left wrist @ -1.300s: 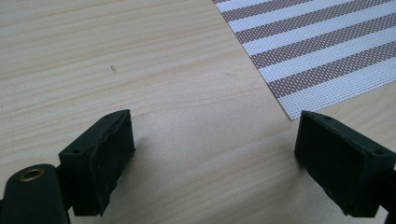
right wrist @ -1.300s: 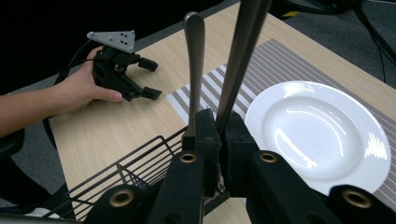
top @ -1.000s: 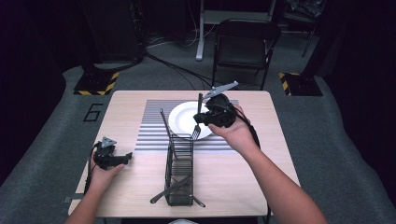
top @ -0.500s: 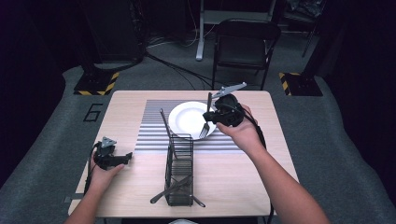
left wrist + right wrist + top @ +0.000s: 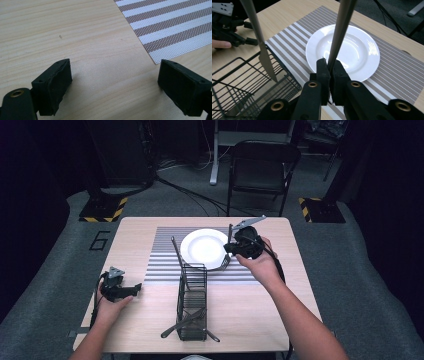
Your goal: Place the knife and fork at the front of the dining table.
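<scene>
High view: a fork [image 5: 226, 261] is being carried from the wire basket [image 5: 193, 301] to a place setting, with most cutlery not yet laid.

At centre frame the right gripper [image 5: 231, 248] has its jaws clamped tight on the fork's handle, tines hanging down at the lower right edge of the white plate [image 5: 204, 248] on the striped placemat [image 5: 162, 265]. Setting it down beside the plate looks to be the step left. A knife [image 5: 260, 47] stands propped in the basket, and more utensils lie in its lower end. At lower left the left gripper [image 5: 131, 289] rests on the table [image 5: 250, 315], jaws spread wide, holding nothing.
</scene>
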Demonstrator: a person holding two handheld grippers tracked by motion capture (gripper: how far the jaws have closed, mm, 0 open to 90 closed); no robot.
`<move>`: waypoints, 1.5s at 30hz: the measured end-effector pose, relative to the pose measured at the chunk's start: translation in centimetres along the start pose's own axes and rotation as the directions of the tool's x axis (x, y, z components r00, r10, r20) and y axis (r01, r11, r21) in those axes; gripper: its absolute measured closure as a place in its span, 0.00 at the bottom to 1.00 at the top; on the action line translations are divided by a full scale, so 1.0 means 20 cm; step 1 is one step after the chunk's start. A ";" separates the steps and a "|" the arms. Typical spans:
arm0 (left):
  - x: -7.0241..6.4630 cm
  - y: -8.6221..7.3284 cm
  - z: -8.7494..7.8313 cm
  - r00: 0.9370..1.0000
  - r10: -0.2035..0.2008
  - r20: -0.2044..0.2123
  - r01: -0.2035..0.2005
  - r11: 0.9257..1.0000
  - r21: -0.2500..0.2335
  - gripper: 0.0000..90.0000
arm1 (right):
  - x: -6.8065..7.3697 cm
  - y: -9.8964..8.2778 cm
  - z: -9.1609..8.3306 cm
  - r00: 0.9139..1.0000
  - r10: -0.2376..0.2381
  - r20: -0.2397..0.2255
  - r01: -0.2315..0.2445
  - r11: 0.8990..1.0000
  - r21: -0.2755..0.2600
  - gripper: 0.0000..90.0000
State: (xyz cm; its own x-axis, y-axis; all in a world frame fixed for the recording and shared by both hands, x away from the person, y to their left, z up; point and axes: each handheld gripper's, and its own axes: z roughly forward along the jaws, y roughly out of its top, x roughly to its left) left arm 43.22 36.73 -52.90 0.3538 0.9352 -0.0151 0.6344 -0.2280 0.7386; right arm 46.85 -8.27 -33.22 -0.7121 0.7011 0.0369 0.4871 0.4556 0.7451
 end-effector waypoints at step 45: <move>0.00 0.00 0.00 1.000 -0.001 -0.001 0.001 1.000 -0.001 0.13 | -0.21 -0.29 0.28 0.992 0.084 0.096 -0.093 0.992 0.087 0.97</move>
State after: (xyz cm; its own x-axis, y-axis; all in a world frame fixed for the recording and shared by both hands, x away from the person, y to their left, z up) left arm 43.21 36.72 -52.90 0.3523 0.9358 -0.0157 0.6345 -0.2265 0.7390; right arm 49.81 -10.79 -41.49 -0.6165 0.7866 0.0351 0.5930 0.4345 0.6779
